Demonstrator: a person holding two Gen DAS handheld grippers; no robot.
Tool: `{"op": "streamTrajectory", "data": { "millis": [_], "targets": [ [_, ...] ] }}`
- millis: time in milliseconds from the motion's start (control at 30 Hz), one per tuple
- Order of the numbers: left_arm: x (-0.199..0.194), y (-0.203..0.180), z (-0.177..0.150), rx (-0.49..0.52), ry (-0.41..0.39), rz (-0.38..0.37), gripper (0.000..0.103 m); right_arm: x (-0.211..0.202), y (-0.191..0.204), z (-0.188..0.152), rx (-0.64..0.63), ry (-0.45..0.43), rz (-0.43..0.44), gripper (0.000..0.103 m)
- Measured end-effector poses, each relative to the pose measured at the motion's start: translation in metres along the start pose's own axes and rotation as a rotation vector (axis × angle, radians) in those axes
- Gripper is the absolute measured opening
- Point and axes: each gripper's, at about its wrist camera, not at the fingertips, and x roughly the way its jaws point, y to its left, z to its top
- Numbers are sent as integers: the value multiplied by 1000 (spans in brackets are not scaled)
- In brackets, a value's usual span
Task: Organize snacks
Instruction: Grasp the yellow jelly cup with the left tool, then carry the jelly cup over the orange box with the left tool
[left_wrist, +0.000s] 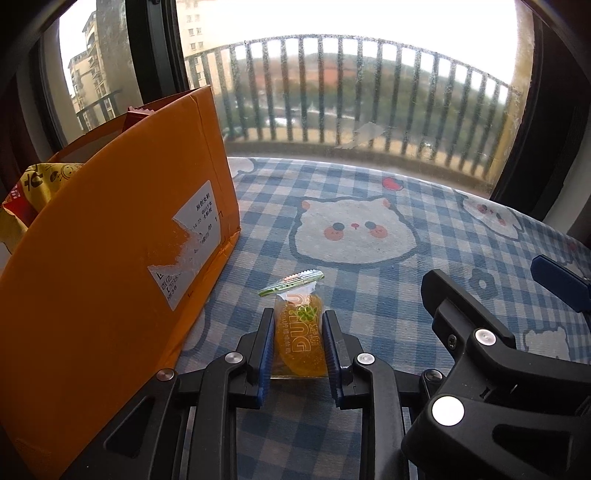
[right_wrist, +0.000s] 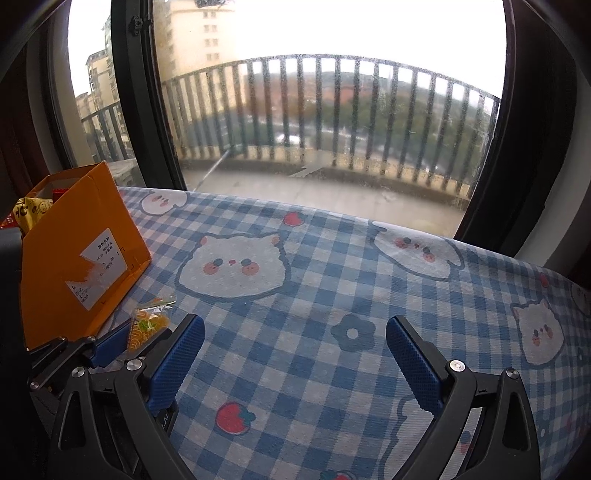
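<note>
The left gripper (left_wrist: 298, 350) has its fingers clamped on the orange jelly packet (left_wrist: 300, 341), which sits between them on the checked worktop (left_wrist: 369, 295). The orange box (left_wrist: 110, 240) stands just left. Lift straight, carry over its rim, then release. The right gripper (right_wrist: 295, 362) waits, fingers apart, holding nothing.

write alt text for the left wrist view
The left gripper is shut on a small clear-wrapped orange jelly snack lying on the blue checked cat-print tablecloth, beside an open orange cardboard box holding other snacks.
</note>
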Motion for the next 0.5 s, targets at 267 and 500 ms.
{"op": "streamTrajectory", "data": {
  "millis": [267,500],
  "targets": [
    [-40,-11,1,52,-51,-40,23,-19,2,5,-49,-21,2,100],
    [-74,-10,5,71,-91,-87,23,-50,4,15,-71,-31,-31,100]
  ]
}}
